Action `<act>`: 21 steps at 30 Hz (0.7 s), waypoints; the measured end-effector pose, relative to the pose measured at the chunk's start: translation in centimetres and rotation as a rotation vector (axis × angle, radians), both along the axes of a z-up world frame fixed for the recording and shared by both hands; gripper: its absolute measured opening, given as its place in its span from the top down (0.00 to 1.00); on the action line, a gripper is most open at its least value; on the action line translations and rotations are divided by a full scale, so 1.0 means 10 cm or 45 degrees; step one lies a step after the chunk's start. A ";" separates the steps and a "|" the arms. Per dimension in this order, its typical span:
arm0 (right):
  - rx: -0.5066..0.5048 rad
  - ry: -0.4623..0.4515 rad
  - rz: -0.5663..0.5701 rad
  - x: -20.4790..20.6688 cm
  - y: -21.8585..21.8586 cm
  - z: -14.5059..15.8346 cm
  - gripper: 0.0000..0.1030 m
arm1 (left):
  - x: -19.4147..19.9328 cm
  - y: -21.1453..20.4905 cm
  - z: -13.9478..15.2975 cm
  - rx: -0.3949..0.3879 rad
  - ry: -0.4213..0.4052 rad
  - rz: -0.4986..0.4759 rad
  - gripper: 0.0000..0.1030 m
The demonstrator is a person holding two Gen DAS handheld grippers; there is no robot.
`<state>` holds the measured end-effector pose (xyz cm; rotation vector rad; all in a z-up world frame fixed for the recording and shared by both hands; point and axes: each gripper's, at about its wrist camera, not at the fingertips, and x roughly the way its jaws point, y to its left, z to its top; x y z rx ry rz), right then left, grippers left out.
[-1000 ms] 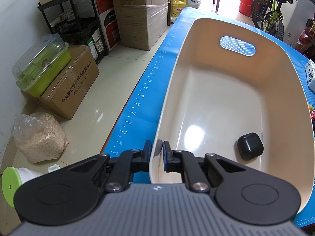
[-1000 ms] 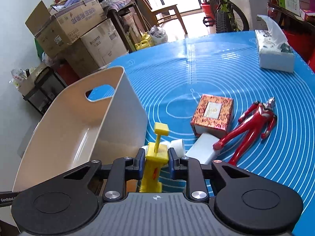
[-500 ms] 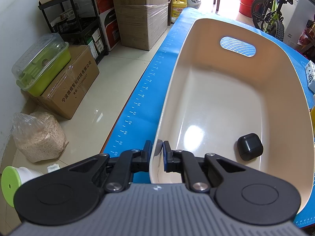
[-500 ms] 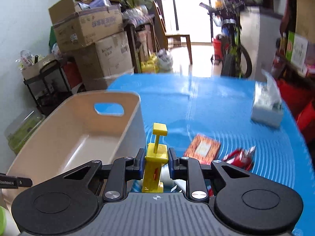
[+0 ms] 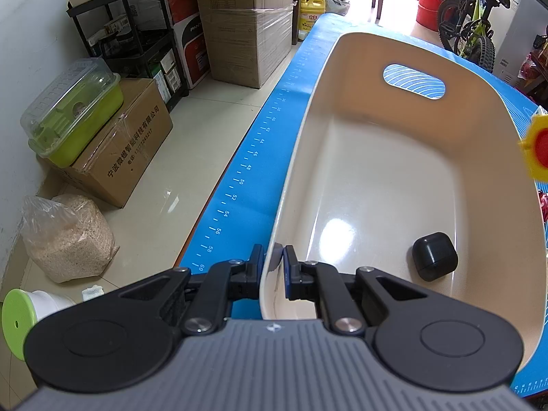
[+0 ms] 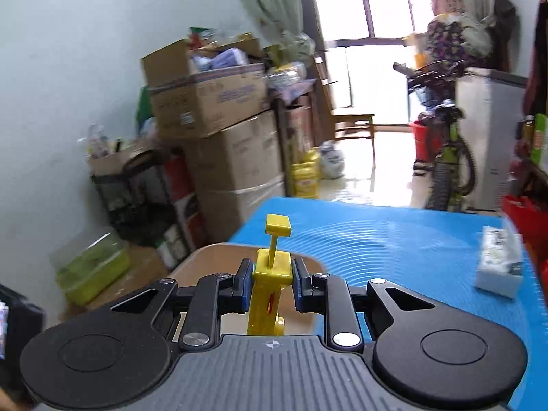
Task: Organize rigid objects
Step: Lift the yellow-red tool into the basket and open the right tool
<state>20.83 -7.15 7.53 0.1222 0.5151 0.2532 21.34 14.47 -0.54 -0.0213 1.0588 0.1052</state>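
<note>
A cream plastic basin [image 5: 376, 178] with a handle slot lies on the blue mat. My left gripper [image 5: 273, 267] is shut on the basin's near rim. A small black rounded case [image 5: 434, 256] lies inside the basin at the near right. My right gripper [image 6: 272, 282] is shut on a yellow toy [image 6: 270, 281] with a stem and a square top, held up above the basin's far end [image 6: 219, 257]. The yellow toy with a red spot also shows at the right edge of the left wrist view [image 5: 537, 147].
A white tissue box [image 6: 498, 262] sits on the blue mat [image 6: 394, 239] at the right. Stacked cardboard boxes [image 5: 246, 24], a black shelf [image 5: 137, 48], a green lidded container [image 5: 75, 109] and a sack [image 5: 65, 239] stand on the floor left of the table. A bicycle [image 5: 476, 30] stands at the back.
My right gripper has lifted the yellow toy and swung it left, over the basin; the toy now enters the left wrist view. My left gripper has stayed on the rim.
</note>
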 end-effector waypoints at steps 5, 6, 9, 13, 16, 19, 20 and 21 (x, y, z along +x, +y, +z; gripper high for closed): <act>-0.005 0.102 0.110 0.07 0.39 -0.23 0.68 | 0.00 0.00 0.00 0.000 0.000 0.000 0.87; -0.017 0.136 0.129 0.08 0.46 -0.30 0.68 | 0.00 0.00 0.00 0.001 0.000 -0.001 0.87; -0.064 0.224 0.162 0.11 0.64 -0.51 0.68 | -0.01 0.00 0.00 -0.002 -0.001 -0.001 0.87; -0.092 0.330 0.180 0.13 0.75 -0.72 0.68 | 0.00 0.00 0.00 -0.002 -0.002 -0.002 0.87; -0.127 0.392 0.188 0.15 0.78 -0.85 0.68 | 0.00 0.00 0.00 -0.002 -0.002 -0.001 0.87; -0.155 0.463 0.192 0.19 0.81 -0.97 0.68 | 0.00 0.00 0.00 -0.002 -0.002 -0.001 0.87; -0.161 0.482 0.194 0.18 0.81 -1.00 0.68 | 0.00 0.00 0.00 -0.002 -0.002 -0.001 0.87; -0.165 0.491 0.199 0.19 0.81 -1.02 0.67 | 0.00 0.00 0.00 -0.002 -0.002 -0.001 0.87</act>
